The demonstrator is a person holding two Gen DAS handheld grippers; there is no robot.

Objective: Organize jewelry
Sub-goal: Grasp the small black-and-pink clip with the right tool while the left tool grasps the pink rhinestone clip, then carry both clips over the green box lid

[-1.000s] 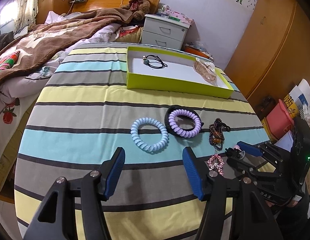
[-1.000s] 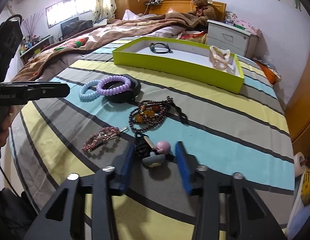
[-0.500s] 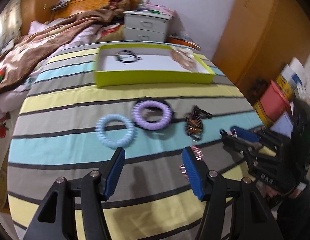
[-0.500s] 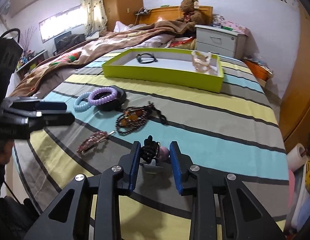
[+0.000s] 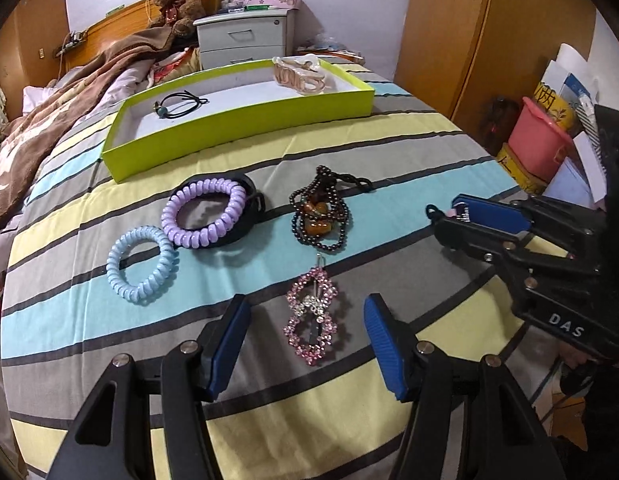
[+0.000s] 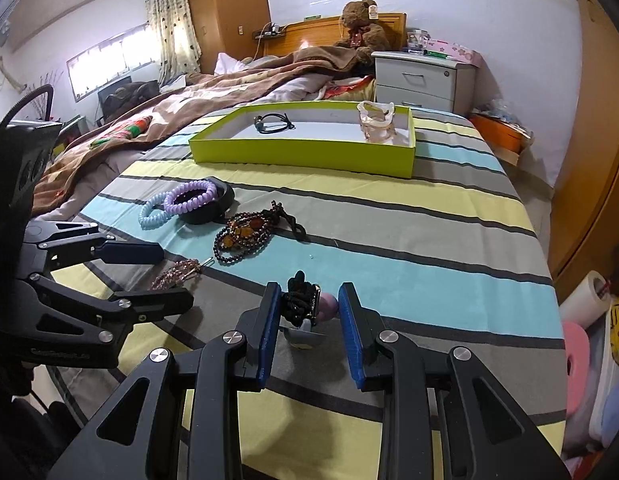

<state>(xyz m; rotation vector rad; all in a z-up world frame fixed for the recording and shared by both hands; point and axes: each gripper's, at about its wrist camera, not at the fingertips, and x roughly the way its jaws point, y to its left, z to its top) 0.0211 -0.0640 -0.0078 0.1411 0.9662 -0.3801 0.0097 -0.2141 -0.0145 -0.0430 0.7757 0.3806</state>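
Striped cloth in yellow, teal and grey covers the surface [image 5: 389, 152], with a bedroom behind it. At twelve o'clock sits the lime-green tray [image 5: 245, 136], already holding a black hair tie [image 5: 181, 102] and a clear claw clip [image 5: 299, 74]. The right hand-held gripper [image 6: 307, 312] is narrow, clamped on a small charm hair tie [image 6: 305, 306] with a black knotted cord and a pink bead: light and soft, so the grip belongs on the firm charm, not the floppy cord. The left hand-held gripper [image 5: 305, 344] stands wide, holding nothing, its pads flanking the pink rhinestone clip [image 5: 311, 316] lying flat on the cloth. That clip looks stiff but delicate; pinching across its middle bar seems safest. Up at eleven o'clock wait the blue coil tie [image 5: 141, 264] and purple coil tie [image 5: 205, 214], springy and easy; the beaded bracelet [image 5: 319, 216] at twelve o'clock looks loose and slippery.
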